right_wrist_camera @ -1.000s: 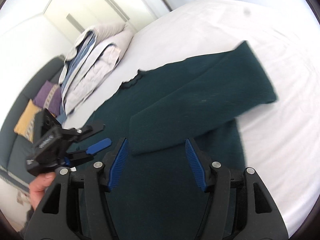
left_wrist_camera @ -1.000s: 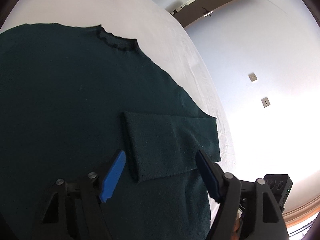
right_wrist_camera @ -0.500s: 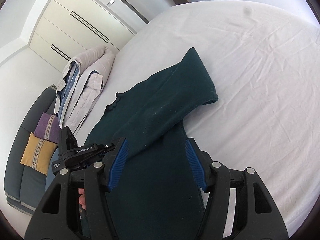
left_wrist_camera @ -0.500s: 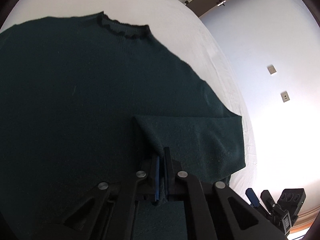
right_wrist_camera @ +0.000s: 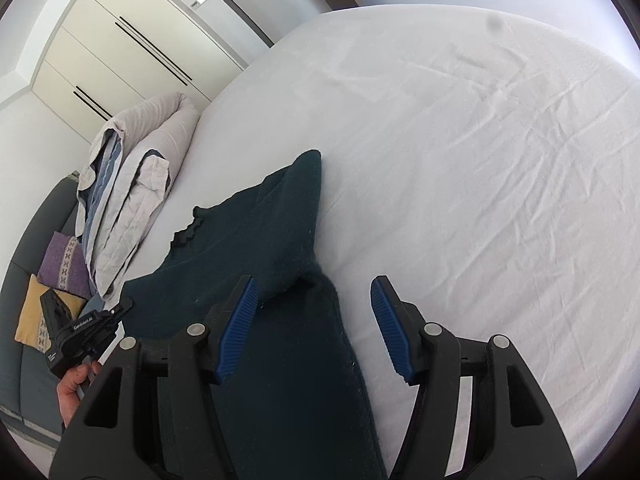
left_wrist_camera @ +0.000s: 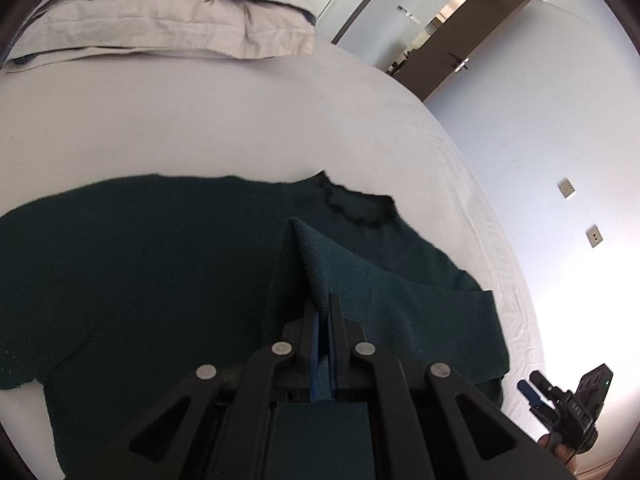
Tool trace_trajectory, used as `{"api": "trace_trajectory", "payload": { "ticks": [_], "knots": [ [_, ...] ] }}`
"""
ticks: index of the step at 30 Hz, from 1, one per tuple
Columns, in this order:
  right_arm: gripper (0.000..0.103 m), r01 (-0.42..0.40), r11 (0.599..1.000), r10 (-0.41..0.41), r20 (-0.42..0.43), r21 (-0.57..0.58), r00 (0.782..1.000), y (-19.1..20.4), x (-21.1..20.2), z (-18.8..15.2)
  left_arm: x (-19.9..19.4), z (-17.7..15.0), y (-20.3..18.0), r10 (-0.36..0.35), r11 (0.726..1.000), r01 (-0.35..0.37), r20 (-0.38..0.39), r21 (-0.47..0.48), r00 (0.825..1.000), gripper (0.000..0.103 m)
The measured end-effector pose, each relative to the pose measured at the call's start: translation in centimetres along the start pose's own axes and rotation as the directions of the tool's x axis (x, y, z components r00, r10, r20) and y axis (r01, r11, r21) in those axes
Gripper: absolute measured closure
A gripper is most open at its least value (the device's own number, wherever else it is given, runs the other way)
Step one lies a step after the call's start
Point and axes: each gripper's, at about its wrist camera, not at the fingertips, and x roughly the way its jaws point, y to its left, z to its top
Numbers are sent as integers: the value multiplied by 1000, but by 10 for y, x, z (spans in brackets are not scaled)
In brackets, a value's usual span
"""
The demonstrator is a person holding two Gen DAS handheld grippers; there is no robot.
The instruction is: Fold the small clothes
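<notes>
A dark green sweater (left_wrist_camera: 140,272) lies flat on the white bed sheet (left_wrist_camera: 200,128), its frilled neckline (left_wrist_camera: 356,208) at the far side. My left gripper (left_wrist_camera: 322,308) is shut on the end of the sleeve (left_wrist_camera: 400,304) and holds it raised above the sweater's body. In the right wrist view the sweater (right_wrist_camera: 280,360) runs under my right gripper (right_wrist_camera: 312,320), which stands open above its right edge and touches nothing. The folded sleeve (right_wrist_camera: 296,216) lies beyond the right gripper. A hand holds the left gripper (right_wrist_camera: 80,332) at the left edge of that view.
Folded grey bedding (left_wrist_camera: 160,20) is stacked at the head of the bed, and shows as bedding (right_wrist_camera: 132,184) in the right view. Cushions (right_wrist_camera: 60,260) lie on a sofa at the left. A wardrobe (right_wrist_camera: 120,40) and a door (left_wrist_camera: 452,52) stand beyond. Wrinkled sheet (right_wrist_camera: 480,160) spreads to the right.
My left gripper closed on the sleeve end, lifted it and carried it over the sweater toward the neckline. My right gripper drifted toward the sweater's right edge, still open.
</notes>
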Motion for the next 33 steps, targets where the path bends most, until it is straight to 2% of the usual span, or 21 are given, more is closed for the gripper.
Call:
{"api": "trace_trajectory", "payload": {
  "ticks": [2,4,8,13,19,20,21,24,31,33],
  "knots": [
    [45,30,1000,-30,-2,4,1000,-1,12,12,13,-8,9,28,1000,-28,-16,6,999,99],
    [45,45,999,-45,-13,20,999,-3,26,28,19,-16,22,24,999,-24,-13,-23,1000,99],
    [52,101,995,-101,-28,4,994,-5,48,54,21,-27,47,-82,991,87,51,-105,995,99],
    [52,114,993,-112,-48,42,993,-7,80,77,16,-49,50,-117,988,129,139,-81,983,98],
    [57,84,996,-84,-88,-10,993,12,114,96,16,-57,53,-153,980,172,170,-105,974,98],
    [61,86,996,-88,-92,-26,992,17,120,98,16,-58,53,-153,979,173,176,-105,972,98],
    [72,95,994,-100,-102,-49,990,23,126,98,14,-59,54,-154,979,175,182,-108,971,98],
    [91,156,979,-171,-112,-132,979,32,142,96,13,-62,57,-162,976,188,204,-110,965,98],
    [99,196,967,-207,-54,-160,977,31,150,103,10,-61,59,-165,973,197,240,-116,957,98],
    [103,267,950,-275,-30,-161,961,23,155,104,9,-63,58,-161,975,192,236,-116,958,98]
  ]
}}
